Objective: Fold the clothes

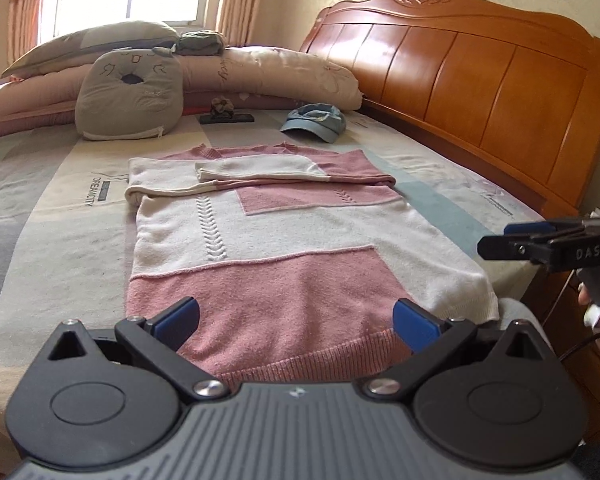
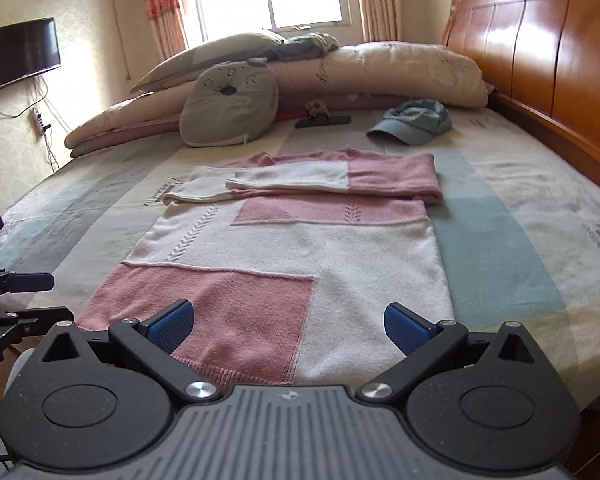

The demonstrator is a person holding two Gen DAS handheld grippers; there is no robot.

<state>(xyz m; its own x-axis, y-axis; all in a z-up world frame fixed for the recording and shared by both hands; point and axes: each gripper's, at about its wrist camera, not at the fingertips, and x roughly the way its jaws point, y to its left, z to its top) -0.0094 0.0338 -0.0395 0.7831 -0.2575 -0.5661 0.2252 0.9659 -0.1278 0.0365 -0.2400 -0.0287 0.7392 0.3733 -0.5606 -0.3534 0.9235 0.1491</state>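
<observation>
Spread wide and gripping nothing: left gripper (image 1: 296, 318) over the pink hem of the sweater (image 1: 284, 236). Likewise parted and empty, right gripper (image 2: 287, 326) at the same hem. Lying flat on the bed sheet (image 1: 52, 216), sleeves folded across the chest. Farther off, blue cap (image 2: 412, 122), grey cushion (image 2: 230, 106), wooden headboard (image 1: 480, 76).

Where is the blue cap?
The blue cap lies on the bed beyond the sweater's collar end, toward the wooden headboard, just in front of the rolled quilt.
</observation>
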